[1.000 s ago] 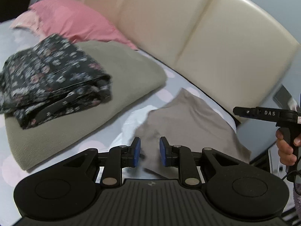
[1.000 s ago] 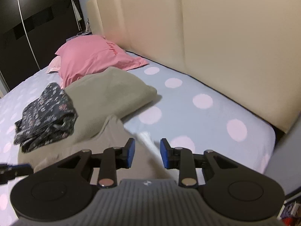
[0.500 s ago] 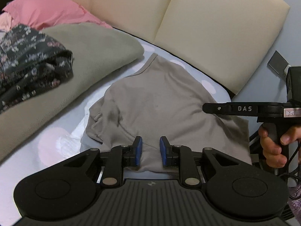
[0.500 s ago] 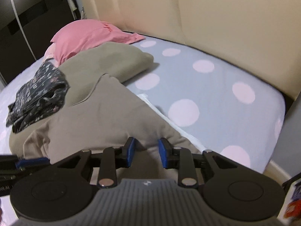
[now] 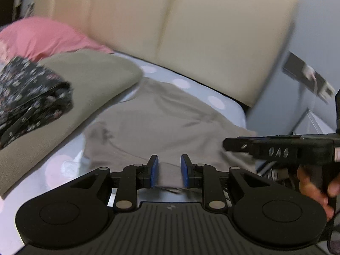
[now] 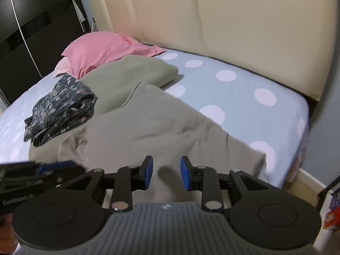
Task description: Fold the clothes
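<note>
A taupe shirt [image 5: 161, 123] lies spread on the dotted blue bed sheet, its near edge reaching the bed's edge. My left gripper [image 5: 169, 171] hangs open just over that near edge, cloth showing in the gap between its blue pads [image 5: 154, 170]. In the right wrist view the same shirt [image 6: 157, 127] runs away from my right gripper [image 6: 166, 172], which is open above the hem. The right gripper's body [image 5: 276, 148] and the hand [image 5: 314, 182] holding it show at the right of the left wrist view. The left gripper [image 6: 31, 171] appears blurred at the left edge.
A folded olive garment [image 6: 136, 72] lies behind the shirt, with a folded dark floral garment [image 6: 61, 104] on it. A pink pillow [image 6: 102, 48] sits by the cream headboard [image 6: 233, 21]. Dark wardrobe doors [image 6: 25, 27] stand at far left. The bed [image 6: 265, 110] drops off at right.
The shirt went from a bunched heap to lying spread and flatter over the sheet. Both grippers drew back toward the bed's near edge, and the view now is blurred by motion.
</note>
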A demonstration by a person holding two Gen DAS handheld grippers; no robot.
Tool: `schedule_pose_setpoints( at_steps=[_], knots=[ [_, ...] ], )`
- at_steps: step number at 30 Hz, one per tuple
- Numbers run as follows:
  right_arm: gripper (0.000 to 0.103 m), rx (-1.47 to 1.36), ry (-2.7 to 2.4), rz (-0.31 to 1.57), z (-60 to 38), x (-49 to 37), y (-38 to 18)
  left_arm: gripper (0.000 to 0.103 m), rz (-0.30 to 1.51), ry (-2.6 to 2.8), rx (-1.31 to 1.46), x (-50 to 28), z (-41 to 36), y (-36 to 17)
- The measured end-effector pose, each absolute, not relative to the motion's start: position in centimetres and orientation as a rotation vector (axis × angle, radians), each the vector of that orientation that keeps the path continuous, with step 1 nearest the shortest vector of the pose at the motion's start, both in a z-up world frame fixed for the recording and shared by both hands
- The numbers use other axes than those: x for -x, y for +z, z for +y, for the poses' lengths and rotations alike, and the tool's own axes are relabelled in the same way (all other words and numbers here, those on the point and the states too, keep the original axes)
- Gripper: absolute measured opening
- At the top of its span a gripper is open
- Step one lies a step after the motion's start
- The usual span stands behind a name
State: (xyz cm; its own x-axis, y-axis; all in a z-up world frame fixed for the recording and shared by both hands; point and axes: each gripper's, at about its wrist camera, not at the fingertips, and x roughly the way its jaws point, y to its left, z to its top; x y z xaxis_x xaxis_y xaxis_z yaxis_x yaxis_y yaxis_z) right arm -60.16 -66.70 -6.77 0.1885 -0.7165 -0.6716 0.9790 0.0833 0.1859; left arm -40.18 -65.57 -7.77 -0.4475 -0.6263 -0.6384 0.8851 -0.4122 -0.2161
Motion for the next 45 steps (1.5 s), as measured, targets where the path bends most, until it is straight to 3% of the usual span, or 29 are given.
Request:
schedule_pose_setpoints(
  at_steps=[11,17,25,28,32,34,42,45],
  knots=[
    [0.033,-0.731,-1.396,0.479,-62.0,58.3,-11.6,0.023,0.69,-1.971,-0.666,39.8,-64.8,-9.7],
    [0.036,-0.661,-1.434,0.5,-60.8,57.6,-7.4,0.023,0.67,-1.952,-0.613,37.2,-62.6,-6.4],
    [0.048,-0.511,-1.379,0.53,-55.7,56.6,1.9,0.026,0.585,-1.959,-0.533,34.5,-57.3,0.5],
    [0.05,-0.495,-1.354,0.518,-53.2,55.9,5.2,0.029,0.554,-1.961,-0.503,33.5,-55.3,3.1],
    [0.053,-0.517,-1.296,0.486,-50.2,54.6,8.6,0.042,0.546,-1.967,-0.475,32.3,-52.5,5.5],
    [0.06,-0.504,-1.267,0.471,-48.3,53.6,9.5,0.043,0.535,-1.962,-0.475,31.8,-51.2,6.1],
    [0.061,-0.595,-1.367,0.376,-41.6,53.1,8.2,0.056,0.456,-1.877,-0.477,30.7,-46.8,5.9],
    [0.061,-0.588,-1.418,0.339,-40.0,53.1,6.8,0.056,0.428,-1.825,-0.481,30.8,-45.8,5.1]
  ],
)
